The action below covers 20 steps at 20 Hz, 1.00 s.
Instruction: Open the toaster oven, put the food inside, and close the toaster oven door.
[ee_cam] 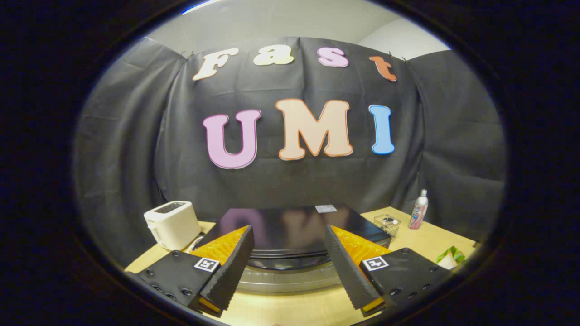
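Observation:
The black toaster oven (pixel 294 226) stands on the wooden table (pixel 290 308) straight ahead of me, seen from above its glossy top. Its door, with a silver handle bar (pixel 285 283) along the front, looks closed. My gripper (pixel 288 256) is open, its fingers spread wide just in front of the oven's upper front edge, with nothing between them. The food (pixel 448 258), a white piece with green leaves, lies on the table to the right of the right finger, partly hidden.
A white pop-up toaster (pixel 173 224) sits left of the oven. Right of the oven are a small clear box (pixel 388 223) and a pink-white bottle (pixel 418 209). The black cloth wall closes the back.

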Motion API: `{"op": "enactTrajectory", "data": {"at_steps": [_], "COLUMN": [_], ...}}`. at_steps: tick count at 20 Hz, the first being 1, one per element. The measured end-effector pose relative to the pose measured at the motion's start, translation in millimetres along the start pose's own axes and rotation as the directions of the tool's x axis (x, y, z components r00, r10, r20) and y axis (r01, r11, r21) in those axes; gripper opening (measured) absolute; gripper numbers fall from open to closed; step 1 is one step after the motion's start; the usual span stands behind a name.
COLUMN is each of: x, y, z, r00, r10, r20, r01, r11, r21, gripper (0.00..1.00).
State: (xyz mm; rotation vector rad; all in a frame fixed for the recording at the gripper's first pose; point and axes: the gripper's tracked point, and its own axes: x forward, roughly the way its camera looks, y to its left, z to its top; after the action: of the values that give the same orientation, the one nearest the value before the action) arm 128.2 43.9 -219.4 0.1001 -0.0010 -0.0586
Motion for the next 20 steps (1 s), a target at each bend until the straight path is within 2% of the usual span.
{"op": "enactTrajectory", "data": {"at_steps": [4,6,10,17,20], "x": [24.6,26.8,21.6,-27.9,-52.2], "y": [11.3,7.9,9.1,-0.2,-5.3], "z": [-32.5,-25.5,-31.0,-43.8,-58.1], "r00": [0.999,1.000,0.999,0.999,1.000], "r10": [0.013,-0.002,0.020,0.015,0.010], "r20": [-0.033,0.019,0.044,0.034,-0.012], "r01": [-0.013,0.002,-0.021,-0.017,-0.009], "r11": [1.000,1.000,1.000,0.999,1.000], "r21": [-0.002,0.008,0.020,0.037,0.024], "gripper": [0.98,0.98,0.99,0.99,0.99]}}
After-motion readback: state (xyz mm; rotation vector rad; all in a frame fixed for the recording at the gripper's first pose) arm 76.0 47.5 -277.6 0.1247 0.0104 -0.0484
